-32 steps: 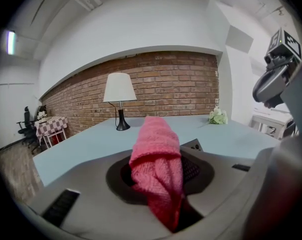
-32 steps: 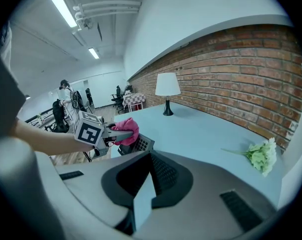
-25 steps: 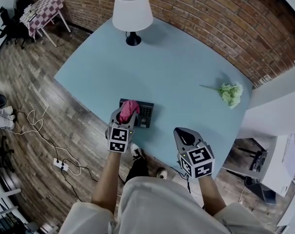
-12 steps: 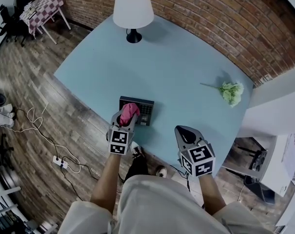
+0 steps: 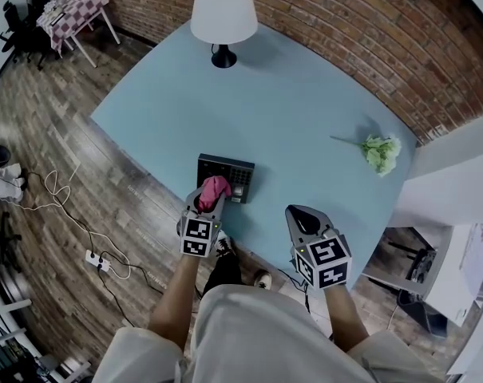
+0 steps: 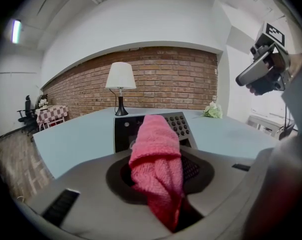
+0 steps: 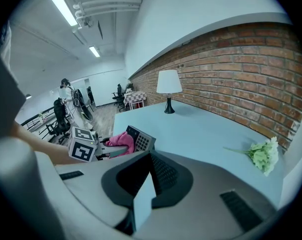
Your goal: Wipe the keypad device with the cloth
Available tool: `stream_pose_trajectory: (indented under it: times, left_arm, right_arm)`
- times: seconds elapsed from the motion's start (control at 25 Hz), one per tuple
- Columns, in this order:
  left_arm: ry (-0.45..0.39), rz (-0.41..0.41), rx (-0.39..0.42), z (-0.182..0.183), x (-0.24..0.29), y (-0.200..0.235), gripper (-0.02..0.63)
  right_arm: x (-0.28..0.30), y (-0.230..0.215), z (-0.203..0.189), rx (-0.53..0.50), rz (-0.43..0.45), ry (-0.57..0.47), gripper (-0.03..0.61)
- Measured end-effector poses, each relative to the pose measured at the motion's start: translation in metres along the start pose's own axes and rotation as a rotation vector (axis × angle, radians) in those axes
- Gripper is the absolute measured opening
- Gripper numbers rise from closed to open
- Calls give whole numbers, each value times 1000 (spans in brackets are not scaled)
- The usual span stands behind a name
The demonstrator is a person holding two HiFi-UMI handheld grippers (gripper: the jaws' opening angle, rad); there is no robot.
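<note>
The keypad device [image 5: 235, 174] is a dark box with a grid of keys, lying near the front edge of the pale blue table [image 5: 305, 102]. My left gripper [image 5: 211, 193] is shut on a pink cloth [image 5: 215, 187] and holds it at the device's near edge. In the left gripper view the cloth [image 6: 155, 156] hangs between the jaws, with the keypad [image 6: 179, 123] just beyond it. My right gripper [image 5: 300, 215] is shut with nothing in it, and it hovers over the table's front edge to the right. The right gripper view shows the device [image 7: 141, 140] and the cloth [image 7: 119, 141] to its left.
A white-shaded lamp [image 5: 223, 10] stands at the table's far end by the brick wall. A bunch of pale flowers [image 5: 380, 152] lies at the far right. Cables and a power strip [image 5: 96, 262] lie on the wood floor to the left. A checkered table [image 5: 72, 13] stands in the far-left corner.
The left gripper has drawn the pink cloth a little back across the keypad device, toward its near edge. The right gripper has hardly moved.
</note>
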State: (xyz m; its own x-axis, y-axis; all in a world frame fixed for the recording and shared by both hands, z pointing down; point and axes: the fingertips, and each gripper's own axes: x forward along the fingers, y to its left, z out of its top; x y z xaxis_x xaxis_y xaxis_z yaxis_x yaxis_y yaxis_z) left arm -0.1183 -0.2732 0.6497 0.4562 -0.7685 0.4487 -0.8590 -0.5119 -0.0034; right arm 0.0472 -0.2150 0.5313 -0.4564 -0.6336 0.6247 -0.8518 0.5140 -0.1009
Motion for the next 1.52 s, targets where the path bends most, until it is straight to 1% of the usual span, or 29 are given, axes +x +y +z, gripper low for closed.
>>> stream_pose_trajectory:
  times: [0.44,0.64,0.76,0.92,1.12,1.2,1.28,1.44,1.52]
  left_arm:
    - [28,4,-32,-22,-6,-7,163]
    - [32,14,-53,-26,-7,-8,163]
    - [57,9,-54,-34,-8,-11,163]
    - [109,2,-35,-50,-12,-18,163]
    - [122,-4,-39,-52,-13,-19,164]
    - [109,-14,-47,-45,-15,-18,166]
    - [73,-26,-36,-29,-19,-18,166]
    - [-19,-43,32,21,-19,-20,166]
    - [-75,-42,46,51,-16,-18,166]
  right_arm:
    - [-1,3,1,-6,8,-2,2]
    - [-2,1,2,-5,7,-6,2]
    - [-2,2,4,-9,10,-10,2]
    - [-6,4,6,-18,16,-16,2]
    - [-8,2,10,-23,13,-28,2]
    - [-10,2,10,-23,13,-33,2]
    - [-11,3,10,-24,14,-36,2]
    - [-14,5,10,-23,16,-43,2]
    - [-15,6,11,-19,17,-49,2]
